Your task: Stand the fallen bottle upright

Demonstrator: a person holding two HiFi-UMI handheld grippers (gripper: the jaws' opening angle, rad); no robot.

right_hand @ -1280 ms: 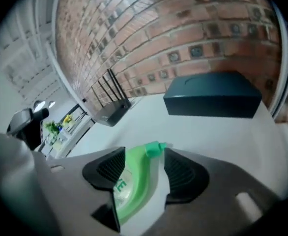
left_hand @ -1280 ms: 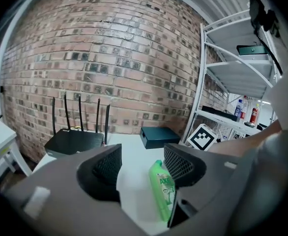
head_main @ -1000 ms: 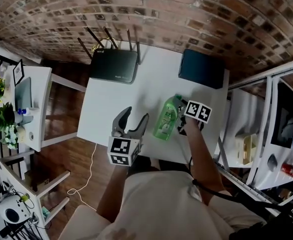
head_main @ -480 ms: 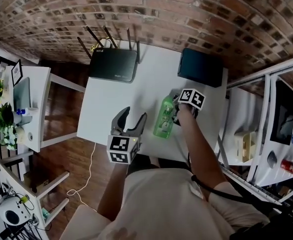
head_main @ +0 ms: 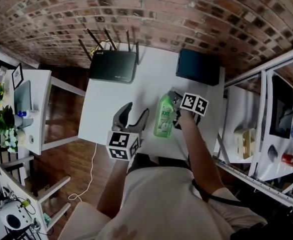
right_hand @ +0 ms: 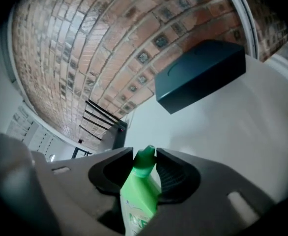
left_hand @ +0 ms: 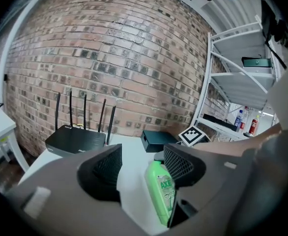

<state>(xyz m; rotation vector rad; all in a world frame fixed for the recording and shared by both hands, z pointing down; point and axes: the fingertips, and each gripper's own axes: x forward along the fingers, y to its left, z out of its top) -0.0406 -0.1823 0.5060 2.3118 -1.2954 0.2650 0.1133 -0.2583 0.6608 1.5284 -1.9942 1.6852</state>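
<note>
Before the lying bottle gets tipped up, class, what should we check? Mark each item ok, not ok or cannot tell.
1. Right gripper, fingers closed on the green AXE bottle at its neck: ok.
2. Bottle standing: not ok, it lies on the white table.
3. Left gripper open and apart from the bottle: ok.
4. Router and dark box away from the bottle: ok.
5. Cap tight: cannot tell.

The right gripper (right_hand: 144,154) has its jaws closed on the neck of a green bottle (right_hand: 140,193), with the cap protruding between the tips. Beyond, a dark box (right_hand: 200,75) rests on the white table (right_hand: 232,132) before a brick wall (right_hand: 109,33). An antennaed router (right_hand: 118,132) sits left.
</note>
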